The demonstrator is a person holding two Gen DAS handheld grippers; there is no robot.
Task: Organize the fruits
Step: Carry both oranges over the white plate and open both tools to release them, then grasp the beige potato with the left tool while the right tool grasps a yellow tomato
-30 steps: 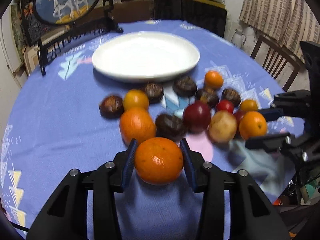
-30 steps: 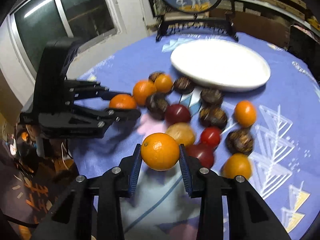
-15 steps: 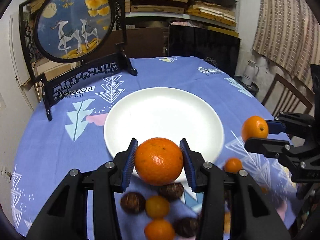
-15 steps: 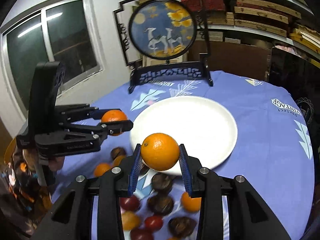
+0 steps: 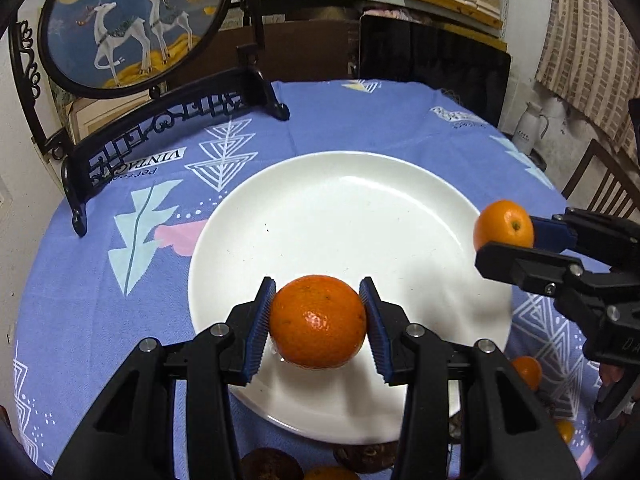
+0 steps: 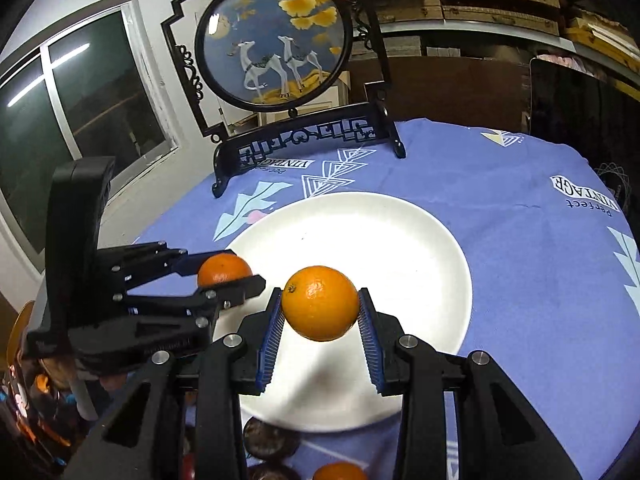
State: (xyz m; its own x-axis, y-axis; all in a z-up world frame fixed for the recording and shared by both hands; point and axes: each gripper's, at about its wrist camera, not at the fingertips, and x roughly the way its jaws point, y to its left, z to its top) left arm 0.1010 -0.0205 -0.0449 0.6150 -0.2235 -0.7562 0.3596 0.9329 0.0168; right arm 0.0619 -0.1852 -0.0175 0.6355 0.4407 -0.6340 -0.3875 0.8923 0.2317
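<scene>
My left gripper [image 5: 318, 312] is shut on an orange [image 5: 318, 322], held above the near rim of the white plate [image 5: 348, 216]. My right gripper [image 6: 320, 312] is shut on a second orange [image 6: 320, 303] over the plate [image 6: 400, 248] as well. In the left wrist view the right gripper [image 5: 506, 236] comes in from the right with its orange [image 5: 503, 224] at the plate's right edge. In the right wrist view the left gripper [image 6: 236, 274] enters from the left with its orange [image 6: 224, 270]. The plate holds no fruit.
Dark round fruits [image 6: 271, 438] and small oranges [image 5: 527, 372] lie on the blue tablecloth [image 5: 100, 300] below the plate's near rim. A round painted screen on a black stand [image 5: 132, 20] rises at the table's far left. A wooden chair [image 5: 600, 184] stands to the right.
Both grippers have carried their oranges away from the fruit pile and forward over the plate. The pile has slid to the bottom edge of both views.
</scene>
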